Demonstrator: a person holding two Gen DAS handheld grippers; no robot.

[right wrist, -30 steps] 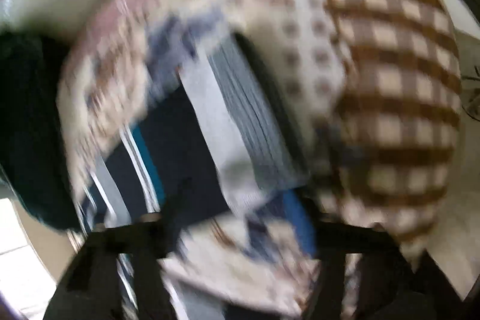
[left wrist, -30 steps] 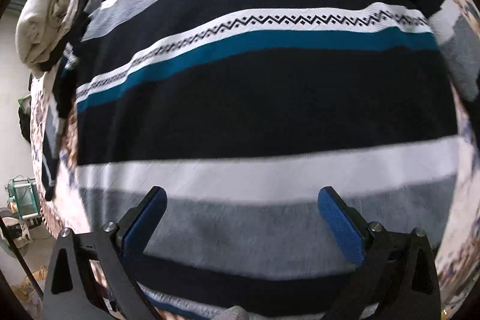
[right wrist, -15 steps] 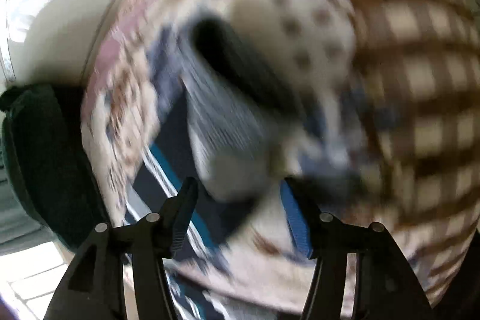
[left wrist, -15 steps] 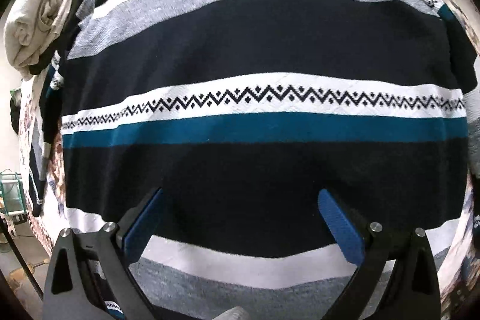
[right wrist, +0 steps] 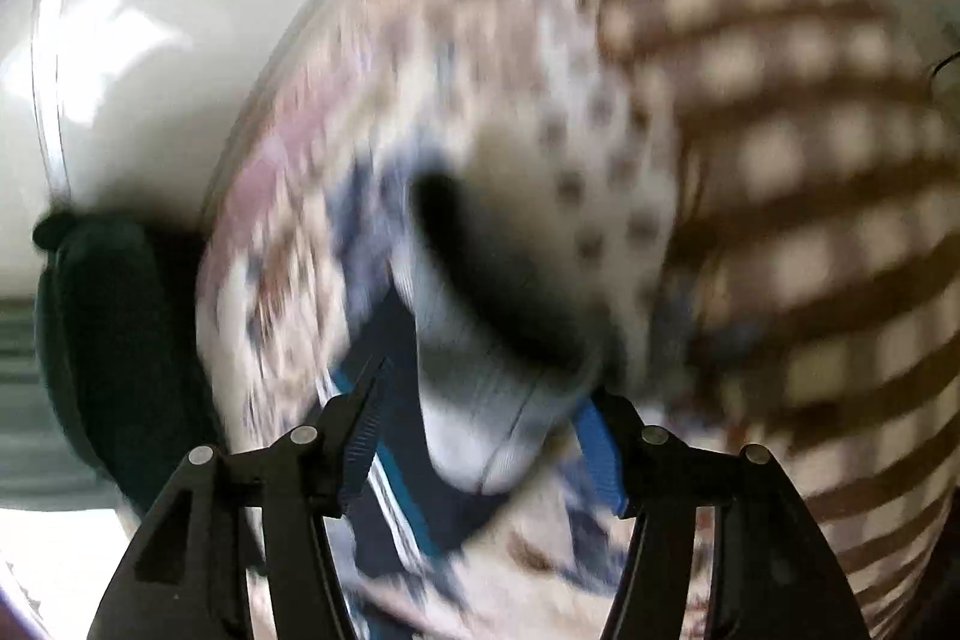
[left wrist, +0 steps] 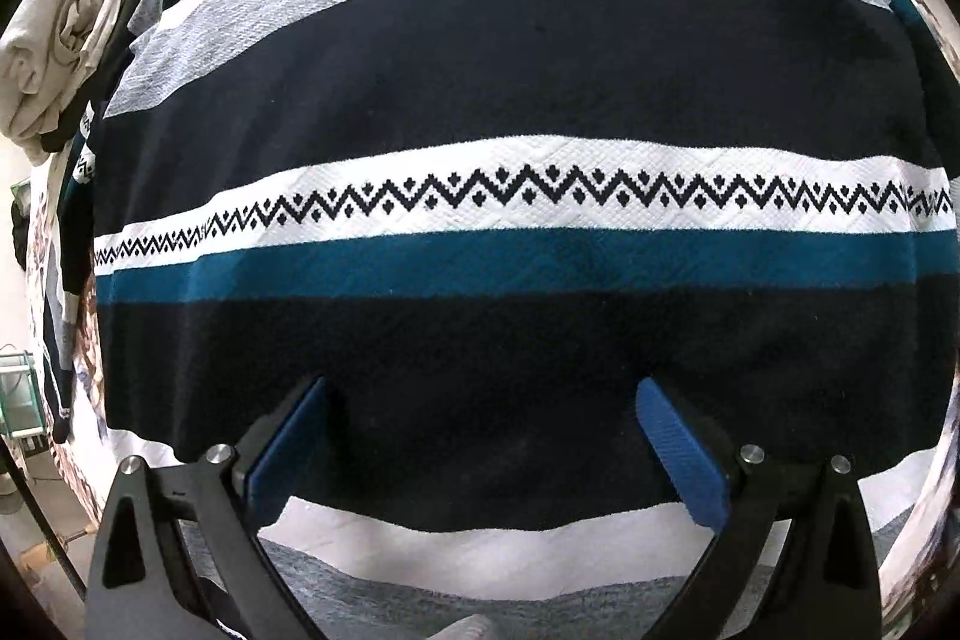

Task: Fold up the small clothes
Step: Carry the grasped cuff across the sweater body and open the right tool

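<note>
Blurring sleeve between right claw pads.

A striped knit sweater lies spread flat, face up, on the patterned bedspread, its bands running crosswise: grey and white near the neckline, then navy, a white band with a black zigzag motif, a teal stripe, navy again, and white and grey toward the hem. The neckline lies at the far side and one sleeve trails off the left side. In the blurred right wrist view, a grey-and-white sleeve rests over the navy body near the bedspread's edge.
</note>
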